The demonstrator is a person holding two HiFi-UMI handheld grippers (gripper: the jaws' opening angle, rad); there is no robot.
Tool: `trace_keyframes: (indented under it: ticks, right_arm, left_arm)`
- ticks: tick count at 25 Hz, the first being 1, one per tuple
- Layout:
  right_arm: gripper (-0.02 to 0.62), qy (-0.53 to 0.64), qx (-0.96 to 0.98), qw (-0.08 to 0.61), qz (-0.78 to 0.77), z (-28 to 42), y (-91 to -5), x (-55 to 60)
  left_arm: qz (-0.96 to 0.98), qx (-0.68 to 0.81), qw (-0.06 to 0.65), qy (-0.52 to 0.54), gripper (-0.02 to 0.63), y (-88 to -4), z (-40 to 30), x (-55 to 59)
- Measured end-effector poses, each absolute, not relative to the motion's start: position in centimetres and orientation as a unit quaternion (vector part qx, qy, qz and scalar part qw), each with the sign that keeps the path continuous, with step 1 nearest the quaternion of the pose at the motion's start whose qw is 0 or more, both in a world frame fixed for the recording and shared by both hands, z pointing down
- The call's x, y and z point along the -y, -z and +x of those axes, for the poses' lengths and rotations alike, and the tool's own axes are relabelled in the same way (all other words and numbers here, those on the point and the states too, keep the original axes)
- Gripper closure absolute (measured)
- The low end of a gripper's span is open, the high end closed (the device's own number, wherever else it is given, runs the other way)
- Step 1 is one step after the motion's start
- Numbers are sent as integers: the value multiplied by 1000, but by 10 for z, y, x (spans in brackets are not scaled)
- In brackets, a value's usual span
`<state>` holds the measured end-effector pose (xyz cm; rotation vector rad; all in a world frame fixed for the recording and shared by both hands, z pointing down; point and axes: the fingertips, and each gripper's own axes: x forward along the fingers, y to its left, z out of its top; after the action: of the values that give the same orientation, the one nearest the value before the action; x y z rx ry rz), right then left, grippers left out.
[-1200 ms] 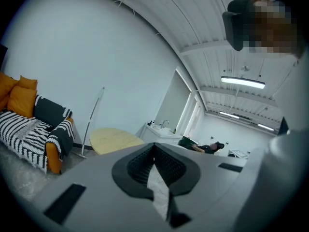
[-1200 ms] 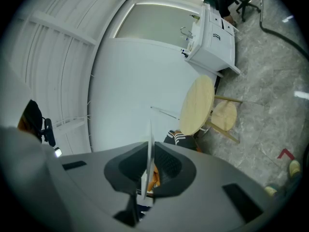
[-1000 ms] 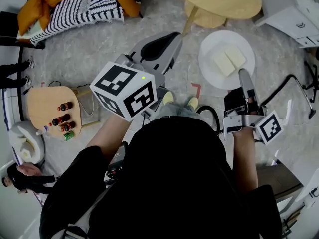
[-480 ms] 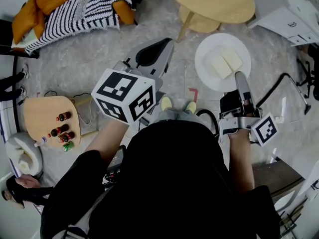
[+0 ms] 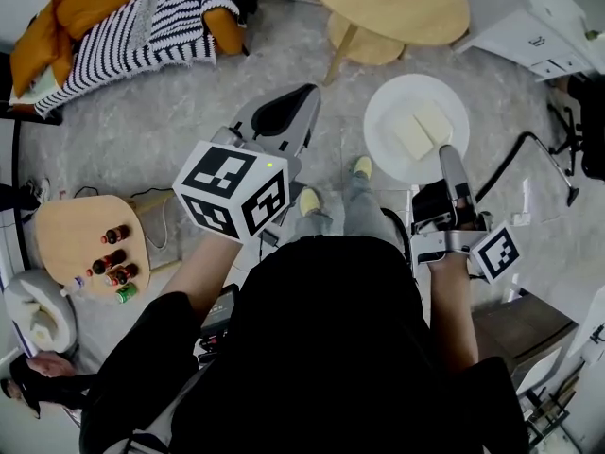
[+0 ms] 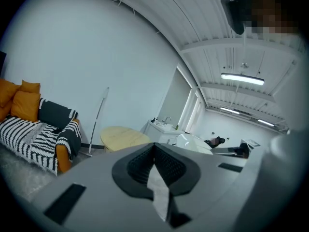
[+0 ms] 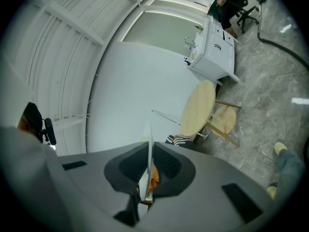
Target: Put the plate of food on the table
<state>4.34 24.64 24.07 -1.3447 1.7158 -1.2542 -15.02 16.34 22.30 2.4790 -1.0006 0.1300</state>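
A round, smooth white plate (image 5: 381, 121) is clamped by its near rim in the right gripper (image 5: 446, 154) and is held level above the mottled grey floor (image 5: 161, 112), near a round pale-wood counter (image 5: 397, 3). Two pale rectangular slabs of food (image 5: 413, 137) are carried on it. The left gripper (image 5: 304, 95) is closed and empty.

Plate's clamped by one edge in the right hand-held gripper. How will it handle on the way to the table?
Probably stiff: the plate looks flat though the right hand-held gripper pinches only its near rim. That off-centre grip likely lets it sag or twist. The two pale slabs look loose, so they may slide if it tilts.
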Motion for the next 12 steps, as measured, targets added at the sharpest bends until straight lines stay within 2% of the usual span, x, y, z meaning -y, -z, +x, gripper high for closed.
trace_keyframes:
  ticks: [12]
  right_arm:
    - [568,464,-658,314,-502,25,-230,-258]
  left_arm:
    - [901,372,221,-35,600,-210,-172,-179]
